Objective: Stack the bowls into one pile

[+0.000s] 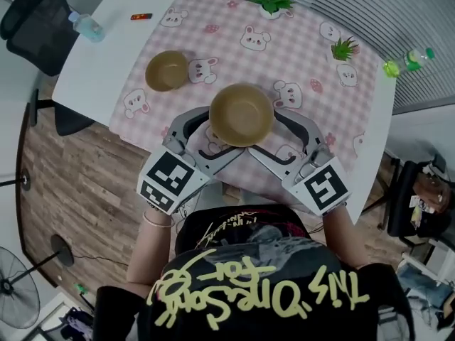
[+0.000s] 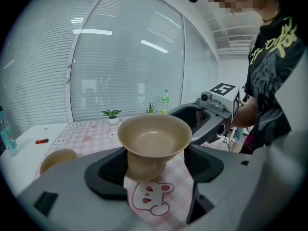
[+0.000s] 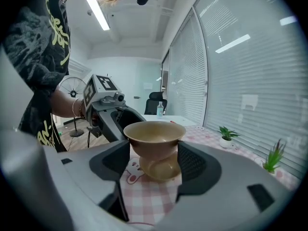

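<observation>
A tan bowl [image 1: 242,114] sits between both grippers near the table's front edge, above the pink bear-print cloth [image 1: 298,55]. My left gripper [image 1: 217,136] closes on its lower body from the left, and my right gripper [image 1: 270,136] from the right. The bowl's rim hides the fingertips in the head view. In the left gripper view the bowl [image 2: 155,137] has its narrow lower part against both pads of that gripper [image 2: 156,166]. The right gripper view shows the same bowl [image 3: 155,136] pressed between its own pads [image 3: 154,166]. A second, smaller-looking tan bowl [image 1: 167,69] stands on the cloth to the far left.
Two small potted plants [image 1: 271,3] [image 1: 344,48] stand at the cloth's far side. A clear bottle [image 1: 87,27] and a small red object [image 1: 141,17] lie on the bare white tabletop at left. A green bottle [image 1: 405,62] is at the right edge, an office chair [image 1: 39,27] at left.
</observation>
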{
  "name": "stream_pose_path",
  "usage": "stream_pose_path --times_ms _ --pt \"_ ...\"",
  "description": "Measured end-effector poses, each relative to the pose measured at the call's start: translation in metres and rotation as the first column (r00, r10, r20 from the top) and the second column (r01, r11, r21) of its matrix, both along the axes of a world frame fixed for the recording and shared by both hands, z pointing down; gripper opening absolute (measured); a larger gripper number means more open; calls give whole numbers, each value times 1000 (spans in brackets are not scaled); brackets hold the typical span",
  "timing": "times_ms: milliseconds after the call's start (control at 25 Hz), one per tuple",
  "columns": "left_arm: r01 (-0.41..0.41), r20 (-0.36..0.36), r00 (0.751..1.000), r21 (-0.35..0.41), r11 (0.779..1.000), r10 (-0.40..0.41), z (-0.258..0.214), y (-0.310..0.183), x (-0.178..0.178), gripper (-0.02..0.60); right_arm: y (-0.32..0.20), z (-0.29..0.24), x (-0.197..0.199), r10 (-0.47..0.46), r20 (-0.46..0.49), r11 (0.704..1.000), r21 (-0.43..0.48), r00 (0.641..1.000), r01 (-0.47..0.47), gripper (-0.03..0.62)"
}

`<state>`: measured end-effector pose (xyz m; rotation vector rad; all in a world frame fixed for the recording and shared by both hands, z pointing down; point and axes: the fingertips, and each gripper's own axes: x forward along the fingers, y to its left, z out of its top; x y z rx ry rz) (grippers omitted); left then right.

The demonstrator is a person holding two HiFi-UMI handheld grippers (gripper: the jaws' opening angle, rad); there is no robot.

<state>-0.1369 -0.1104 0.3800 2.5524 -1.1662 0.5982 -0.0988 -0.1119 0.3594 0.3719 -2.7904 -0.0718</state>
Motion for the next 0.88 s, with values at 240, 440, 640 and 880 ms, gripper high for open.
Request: stream_pose_path --times_ms 240,440,640,880 --pt "-104 16 994 -5 995 104 0 -4 -4 367 0 1 -4 118 -11 993 -12 993 -118 313" --pt "-168 18 986 8 986 167 -1 -8 -5 366 -2 0 -5 190 -11 982 -6 982 -190 313" --pt "-223 43 974 9 975 223 0 -12 -4 367 -3 2 -4 250 -14 968 1 968 -250 313" --pt "-274 36 961 4 962 274 3 -16 -4 367 -5 5 -4 300 -7 954 -13 954 -300 311"
